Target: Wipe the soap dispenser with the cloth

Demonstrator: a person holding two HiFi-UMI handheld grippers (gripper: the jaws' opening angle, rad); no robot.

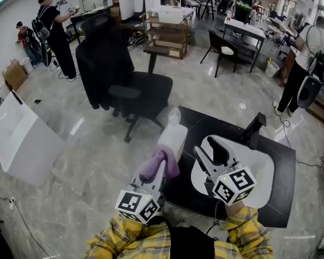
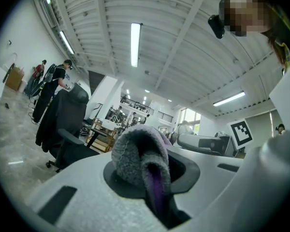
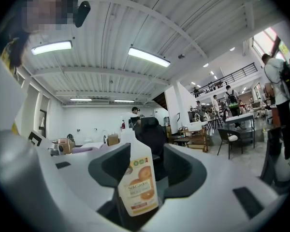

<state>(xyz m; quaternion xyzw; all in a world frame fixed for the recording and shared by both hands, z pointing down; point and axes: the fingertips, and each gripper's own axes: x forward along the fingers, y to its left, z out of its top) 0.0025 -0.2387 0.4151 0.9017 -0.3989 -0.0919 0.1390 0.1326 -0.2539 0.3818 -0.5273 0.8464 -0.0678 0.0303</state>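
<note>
On the black worktop [image 1: 281,161], no sign of wiping done yet; judged just short of the first stroke, the whole wipe left. Over it, the right tool [image 1: 206,147] spread wide and gripping nothing, the soap dispenser [image 1: 173,136] framed between its jaws but unpressed. Alongside, the left tool [image 1: 159,176] clamped on the bunched purple cloth [image 1: 160,163], just beside the bottle's lower body, contact unclear. Upright near the worktop's left edge: white body, pump top, orange-printed label.

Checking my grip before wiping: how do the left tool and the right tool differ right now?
The left tool is shut on the purple cloth; the right tool is open and holds nothing. Cloth fills the left tool's gap; the right tool's gap only frames the soap dispenser. Both point toward the dispenser.
</note>
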